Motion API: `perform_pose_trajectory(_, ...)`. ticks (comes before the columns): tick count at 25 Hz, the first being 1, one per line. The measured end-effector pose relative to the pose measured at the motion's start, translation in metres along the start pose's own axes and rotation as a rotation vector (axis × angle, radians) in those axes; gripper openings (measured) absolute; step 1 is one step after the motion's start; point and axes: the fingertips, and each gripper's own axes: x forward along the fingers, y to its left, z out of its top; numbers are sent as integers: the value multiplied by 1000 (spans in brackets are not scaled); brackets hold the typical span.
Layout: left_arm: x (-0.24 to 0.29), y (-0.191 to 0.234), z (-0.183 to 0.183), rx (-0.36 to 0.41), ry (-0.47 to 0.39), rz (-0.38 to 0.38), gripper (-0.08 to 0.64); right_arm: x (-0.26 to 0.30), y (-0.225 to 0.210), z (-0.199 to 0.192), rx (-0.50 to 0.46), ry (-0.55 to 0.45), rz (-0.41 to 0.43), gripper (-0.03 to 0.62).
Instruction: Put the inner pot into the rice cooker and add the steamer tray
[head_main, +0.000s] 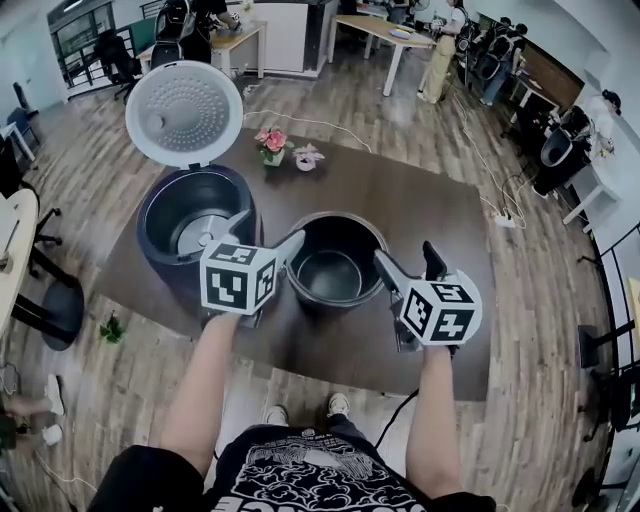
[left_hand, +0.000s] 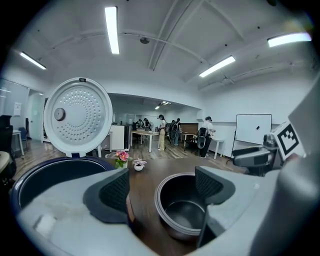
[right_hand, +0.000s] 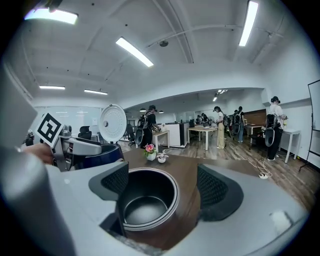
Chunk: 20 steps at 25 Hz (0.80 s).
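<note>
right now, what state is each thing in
rice cooker, open, nothing inside
lid, up
pot, upright on the table beside the cooker, empty
left gripper, open, holding nothing
right gripper, open, holding nothing
flowers, upright

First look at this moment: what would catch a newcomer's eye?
The black inner pot sits in the middle of the table, not yet in the rice cooker to its left, whose white lid stands open. The left gripper and right gripper flank the pot, both with jaws apart and holding nothing.
</note>
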Motion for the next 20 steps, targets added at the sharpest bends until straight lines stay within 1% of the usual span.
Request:
perform_pose_trajectory(4, 5, -1, -4, -17, 9, 46, 413, 14, -8, -1, -17, 25, 51, 416)
perform_pose_trajectory(5, 6, -1, -5, -21, 14, 56, 413, 17, -10, -3, -23, 36, 61, 402)
perform_pose_trajectory(9, 11, -1, -14, -40, 40, 88, 413, 32, -17, -13, -26, 74, 104, 400)
perform_pose_trajectory(15, 19, 0, -42, -98, 103, 108, 413, 53, -20, -29, -15, 119, 161, 380)
perform_pose_trajectory(20, 32, 1, -65, -166, 161, 115, 413, 71, -25, -42, -10, 168, 202, 352)
